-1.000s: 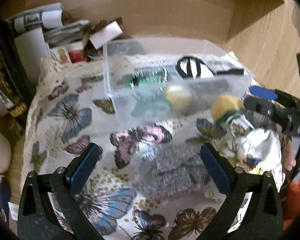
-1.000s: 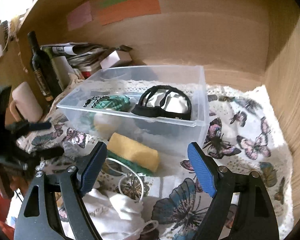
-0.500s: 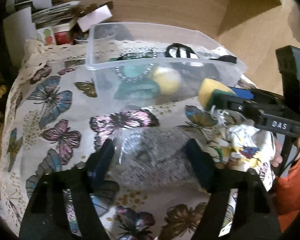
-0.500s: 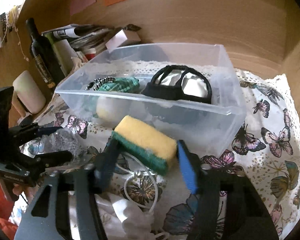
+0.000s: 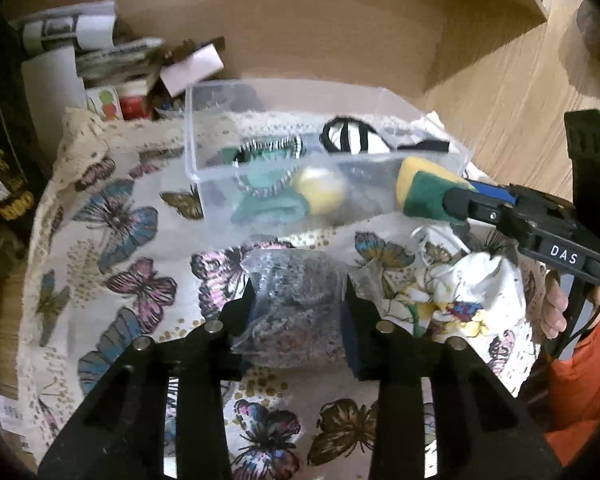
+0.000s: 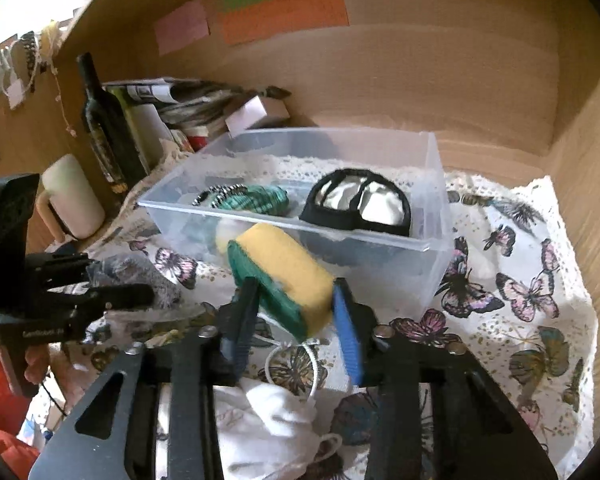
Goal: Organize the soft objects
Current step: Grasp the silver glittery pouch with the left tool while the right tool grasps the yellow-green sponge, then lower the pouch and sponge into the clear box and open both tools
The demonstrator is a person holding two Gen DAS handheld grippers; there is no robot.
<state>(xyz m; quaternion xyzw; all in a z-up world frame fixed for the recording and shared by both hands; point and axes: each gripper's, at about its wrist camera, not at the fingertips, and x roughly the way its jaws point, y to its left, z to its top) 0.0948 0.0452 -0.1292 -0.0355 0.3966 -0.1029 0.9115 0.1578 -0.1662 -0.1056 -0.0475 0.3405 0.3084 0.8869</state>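
My left gripper point(image 5: 298, 300) is shut on a grey scrubber in a clear plastic bag point(image 5: 296, 304), on the butterfly cloth in front of the clear bin point(image 5: 196, 148). It also shows in the right wrist view point(image 6: 136, 272). My right gripper point(image 6: 296, 308) is shut on a yellow and green sponge point(image 6: 284, 276), held just above the cloth in front of the bin point(image 6: 436, 184). The sponge also shows in the left wrist view point(image 5: 424, 192). The bin holds a black and white mask point(image 6: 360, 204), a green cloth with beads point(image 6: 252, 196) and a pale ball point(image 5: 320, 190).
A white printed cloth with loops point(image 6: 272, 416) lies on the butterfly tablecloth point(image 6: 520, 300) below my right gripper. A dark bottle point(image 6: 100, 120), a white mug point(image 6: 72, 200) and stacked papers point(image 6: 180, 100) stand at the back left. Wooden walls enclose the back and right.
Both grippers have closed: the left on the bagged scrubber, the right on the sponge. The sponge has lifted off the cloth and tilted in front of the bin.
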